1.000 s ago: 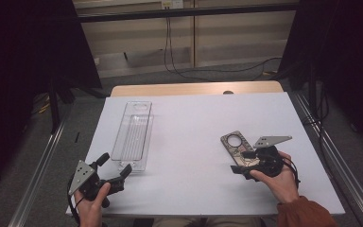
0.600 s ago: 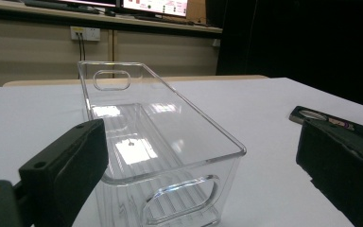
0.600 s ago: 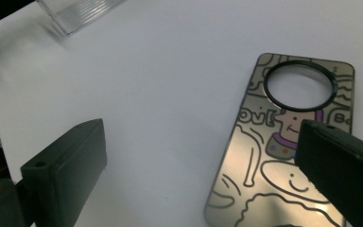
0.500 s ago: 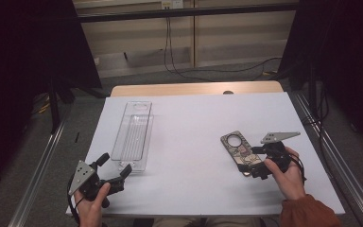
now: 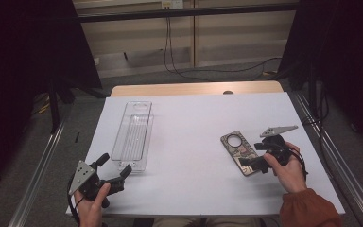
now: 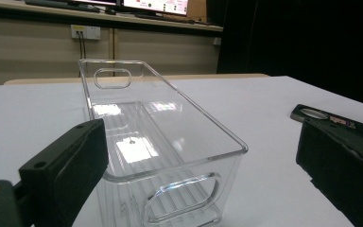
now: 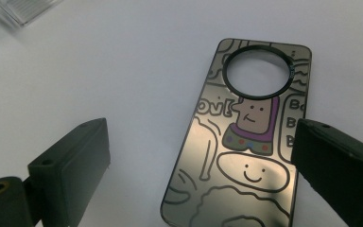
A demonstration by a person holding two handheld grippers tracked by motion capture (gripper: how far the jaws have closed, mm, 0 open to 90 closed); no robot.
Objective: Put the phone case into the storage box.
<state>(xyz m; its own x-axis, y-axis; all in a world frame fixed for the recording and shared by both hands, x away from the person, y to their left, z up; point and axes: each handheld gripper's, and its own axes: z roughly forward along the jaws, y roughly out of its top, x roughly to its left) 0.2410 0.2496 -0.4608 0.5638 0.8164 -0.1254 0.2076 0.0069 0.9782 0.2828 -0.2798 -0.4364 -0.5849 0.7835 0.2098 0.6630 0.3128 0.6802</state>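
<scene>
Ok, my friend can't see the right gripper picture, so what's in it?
A shiny phone case with cartoon doodles and a round camera hole lies flat on the white table, between the two open black tongs, which don't touch it. A corner of a clear plastic bin peeks in at the top left.

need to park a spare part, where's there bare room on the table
The widest bare patch is mid-table, between the clear bin and the phone case. The far strip beyond both is bare too. It is crowded at the near corners, where the left hand-held gripper and right hand-held gripper sit.
</scene>
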